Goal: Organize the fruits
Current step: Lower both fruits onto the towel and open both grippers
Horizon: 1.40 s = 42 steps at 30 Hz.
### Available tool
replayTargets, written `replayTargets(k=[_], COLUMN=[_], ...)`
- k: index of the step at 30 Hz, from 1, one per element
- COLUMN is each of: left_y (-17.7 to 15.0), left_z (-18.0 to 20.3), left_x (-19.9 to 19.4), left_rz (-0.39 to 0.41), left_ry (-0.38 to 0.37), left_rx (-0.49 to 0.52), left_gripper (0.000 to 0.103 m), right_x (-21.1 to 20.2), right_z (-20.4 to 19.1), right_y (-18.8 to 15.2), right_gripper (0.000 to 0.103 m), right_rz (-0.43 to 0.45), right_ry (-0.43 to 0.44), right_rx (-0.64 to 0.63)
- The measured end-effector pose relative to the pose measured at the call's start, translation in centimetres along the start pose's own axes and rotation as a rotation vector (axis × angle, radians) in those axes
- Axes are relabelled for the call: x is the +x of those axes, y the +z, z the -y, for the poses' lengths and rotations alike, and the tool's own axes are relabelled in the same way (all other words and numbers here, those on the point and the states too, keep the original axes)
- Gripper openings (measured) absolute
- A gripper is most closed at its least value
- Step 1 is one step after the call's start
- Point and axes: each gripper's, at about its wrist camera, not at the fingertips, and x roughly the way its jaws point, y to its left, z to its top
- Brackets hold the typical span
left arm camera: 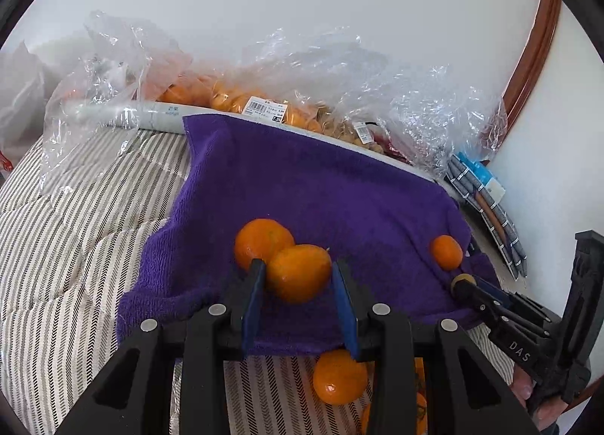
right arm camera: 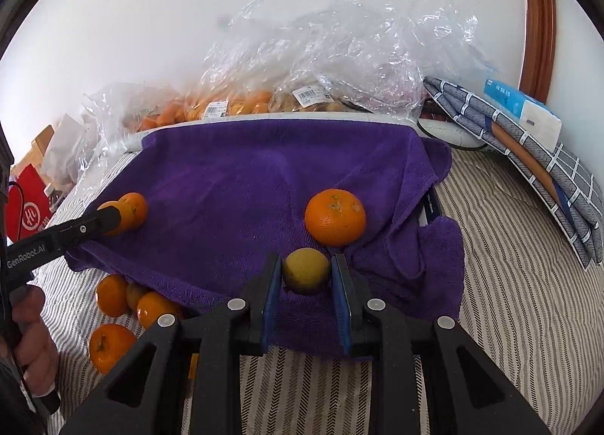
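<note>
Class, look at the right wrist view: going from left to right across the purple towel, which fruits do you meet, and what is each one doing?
Two oranges by the left gripper's tip → yellowish fruit clamped in the right gripper → big orange lying free on the purple towel.
</note>
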Motion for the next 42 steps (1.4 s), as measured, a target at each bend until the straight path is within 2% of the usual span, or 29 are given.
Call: replayTargets(k=[10, 12, 15, 18, 20, 25, 29, 32, 38, 42], left_y=[-0.1, -0.1, -0.1, -0.1, -0.1, -0.3, -0.5, -0.6, -0.7, -0.7], left_z=[0.7, 0.7, 0.6, 0.5, 0.5, 0.9, 1.2, 1.1, 0.2, -0.4], left_x=[0.1, 0.1, 0.1, 0.0, -0.1, -0.3, -0.7, -1.2, -2.8, -3.9], left_rz=[0.005, 0.005, 0.003, 0.002, 0.003, 0.012, 0.019, 0.039, 0.083, 0.107], left_ry=[0.014, 0.006, -0.007, -0.015, -0.024, -0.023, -0.037, -0.032, 0.004, 0.014], left_rx=[0.046, 0.043, 0.036, 0.029, 0.027, 0.046, 0.057, 0.063, 0.056, 0.036], left_gripper=[0.034, 0.034, 0.034, 0.035, 0.041, 0.045, 0.054, 0.057, 0.060, 0.060], right_x=[-0.2, -0.4, -0.9, -1.4, -1.7, -2.0, -2.2, -2.5, -4.0, -5.0], right_z=[0.1, 0.2, 0.6, 1.0, 1.1, 1.1, 0.6, 0.2, -0.5, -2.1], right_y=[0.1, 0.1, 0.3, 0.5, 0.5, 0.3, 0.0, 0.0, -1.1, -2.4], right_gripper=[0.028, 0.032, 0.043, 0.048, 0.050, 0.050, 0.050, 0.050, 0.049, 0.045], right_rz=[0.003, 0.011, 0.032, 0.054, 0.066, 0.076, 0.078, 0.076, 0.044, 0.017], right_ry=[-0.010, -0.019, -0.025, -0.033, -0.046, -0.056, -0.058, -0.063, -0.016, 0.036], right_rx=[0.004, 0.011, 0.029, 0.047, 0.055, 0.058, 0.036, 0.024, 0.067, 0.042])
